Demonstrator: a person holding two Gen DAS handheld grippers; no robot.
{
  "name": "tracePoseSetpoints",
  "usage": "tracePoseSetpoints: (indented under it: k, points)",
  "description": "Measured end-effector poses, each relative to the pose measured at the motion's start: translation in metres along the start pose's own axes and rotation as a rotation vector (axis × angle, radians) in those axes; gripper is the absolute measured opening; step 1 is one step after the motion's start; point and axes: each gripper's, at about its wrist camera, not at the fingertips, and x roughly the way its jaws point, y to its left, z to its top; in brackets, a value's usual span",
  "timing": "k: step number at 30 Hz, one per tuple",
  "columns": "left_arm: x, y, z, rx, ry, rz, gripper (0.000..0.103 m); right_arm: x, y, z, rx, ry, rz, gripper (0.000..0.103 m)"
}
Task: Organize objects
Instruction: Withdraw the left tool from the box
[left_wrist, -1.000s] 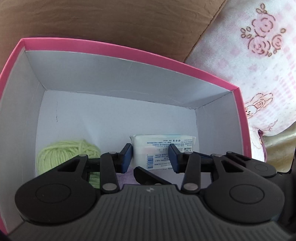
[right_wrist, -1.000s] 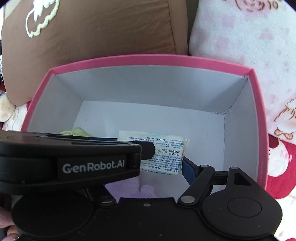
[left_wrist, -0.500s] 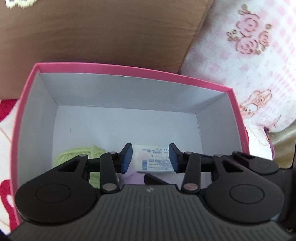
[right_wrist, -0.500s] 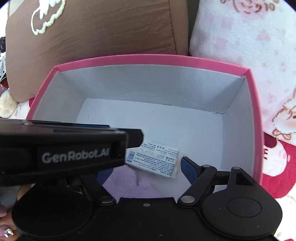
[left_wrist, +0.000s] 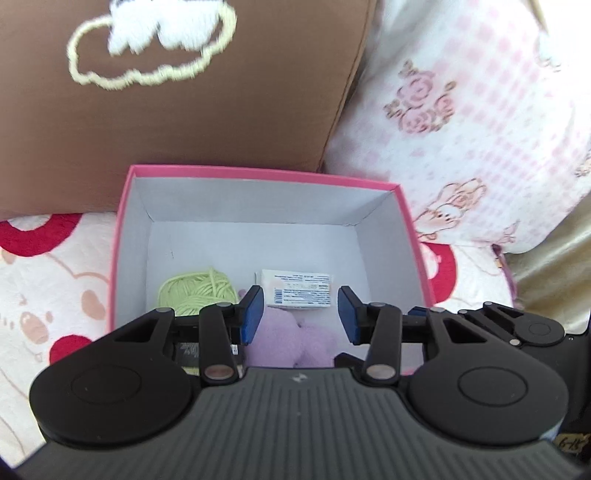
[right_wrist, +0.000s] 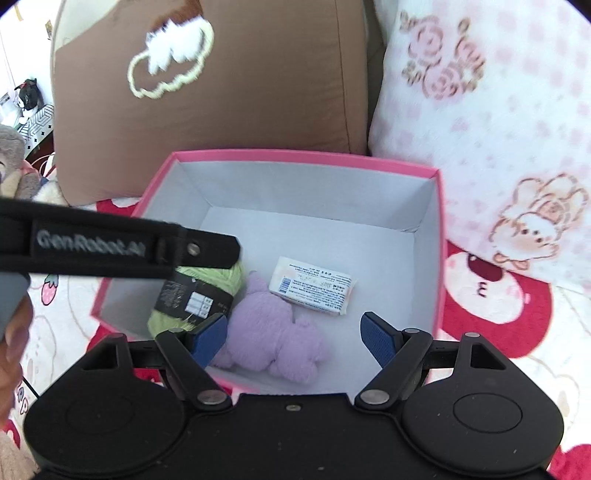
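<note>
Box: pink box (right_wrist: 439, 236) with white inner walls, open at the top, standing on a printed blanket (right_wrist: 517, 332) with red and cream cartoon figures.
Behind the box: brown cushion (right_wrist: 258, 74) with a stitched cloud outline against the far left part of the rim; pale pink flowered pillow (right_wrist: 498, 110) against the far right corner.
Yarn: green yarn ball (right_wrist: 221, 277) with a dark paper band, lying on the box floor against the left wall, toward the near side.
Plush: lilac plush toy (right_wrist: 273, 332) on the floor at the near wall, touching the yarn on its left side.
Packet: white printed packet (right_wrist: 314, 286), flat on the floor at mid-box, its near edge just beside or touching the plush; clear of the right wall.
Left gripper (left_wrist: 301, 314): held above the near edge of the box, pointing down into it. Blue pads set a moderate gap apart, jaws having just been opening slightly; nothing between them, no contact with any item. In the right wrist view its black body crosses the left wall of the box.
Right gripper (right_wrist: 293, 338): held above the near right part of the box. Jaws wide, having just been opening a little further; nothing gripped, the plush and packet lying on the floor well below.
Hand: part of a person's hand (right_wrist: 11, 332) at the left edge of the right wrist view, on the left tool's handle.
</note>
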Motion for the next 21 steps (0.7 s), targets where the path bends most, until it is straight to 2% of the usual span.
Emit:
tracePoseSetpoints:
  k: [4,12,21]
  points:
    - [-0.02,-0.009,-0.004,0.014,0.014,-0.003,0.043,-0.031,0.005,-0.007,-0.008,-0.023,-0.01,0.083]
    - [-0.084,-0.012,-0.027,0.056,0.026,-0.015,0.048,-0.081,0.023,-0.027,-0.045,-0.063,-0.04,0.083]
    - [-0.129,-0.012,-0.057,0.107,0.018,-0.046,0.051,-0.13,0.04,-0.055,-0.052,-0.147,-0.024,0.083]
